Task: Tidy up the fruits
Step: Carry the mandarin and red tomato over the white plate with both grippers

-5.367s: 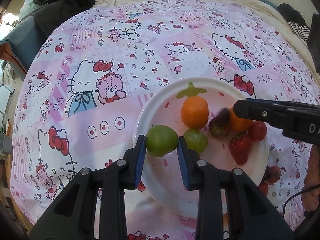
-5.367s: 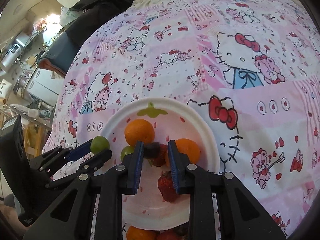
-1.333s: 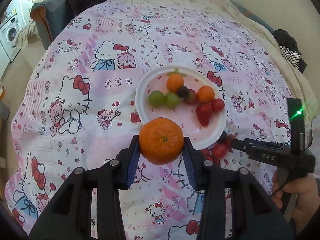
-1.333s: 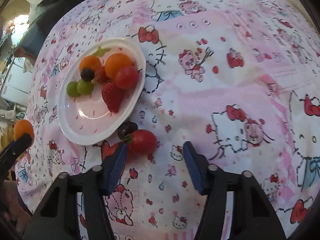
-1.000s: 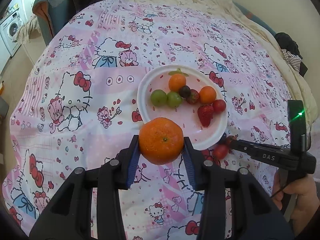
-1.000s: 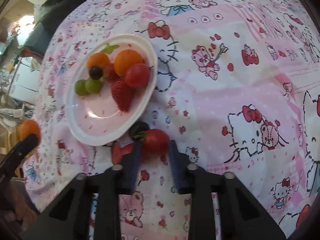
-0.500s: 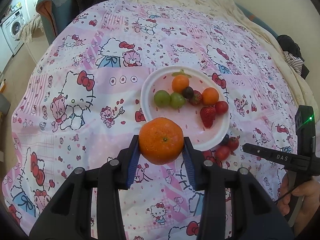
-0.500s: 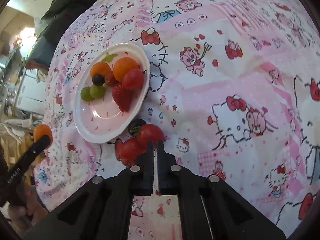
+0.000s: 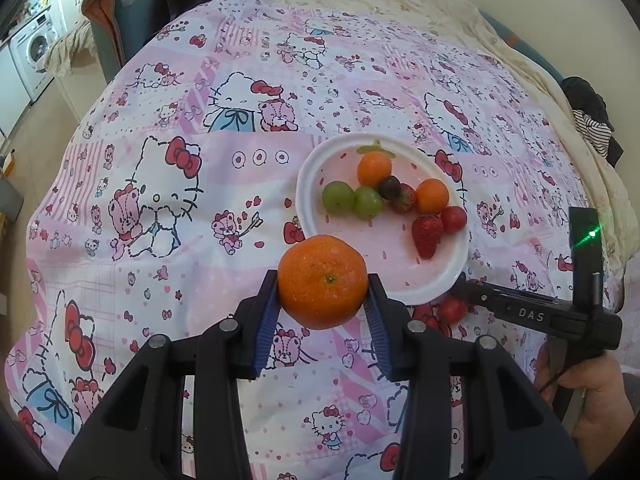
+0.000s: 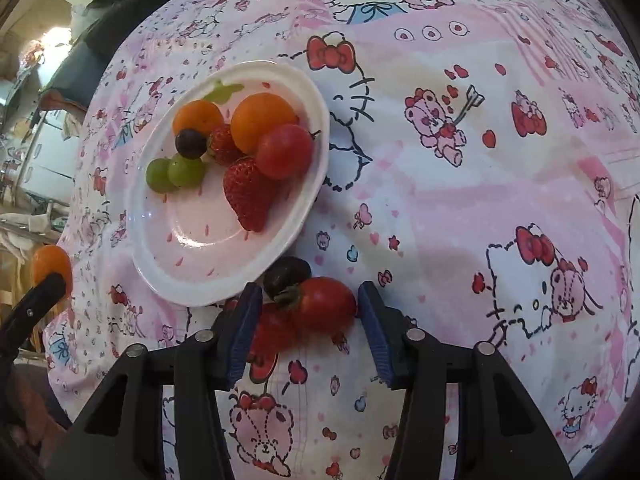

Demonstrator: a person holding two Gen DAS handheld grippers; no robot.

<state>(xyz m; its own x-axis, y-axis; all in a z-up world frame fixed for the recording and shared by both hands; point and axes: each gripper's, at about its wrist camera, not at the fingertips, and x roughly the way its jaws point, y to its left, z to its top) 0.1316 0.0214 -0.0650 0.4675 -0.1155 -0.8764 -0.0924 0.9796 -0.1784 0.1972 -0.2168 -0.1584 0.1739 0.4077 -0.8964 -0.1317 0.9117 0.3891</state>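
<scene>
Opening right tongs straddle the tomato.

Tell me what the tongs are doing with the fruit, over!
Left tongs shut on a mandarin. Right tongs opening around a cherry tomato beside the plate, pads clear. Dark grape and second tomato crowd it.

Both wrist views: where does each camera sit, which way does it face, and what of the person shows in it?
Left wrist: rides the left gripper, looking steeply down at the plate; its fingers clamp a mandarin; right gripper and a hand show.
Right wrist: rides the right gripper, looking down, jaws opening around a tomato beside the plate; the left gripper shows at the left edge.
Shared: plate, its fruit, mandarin, patterned bedsheet.
</scene>
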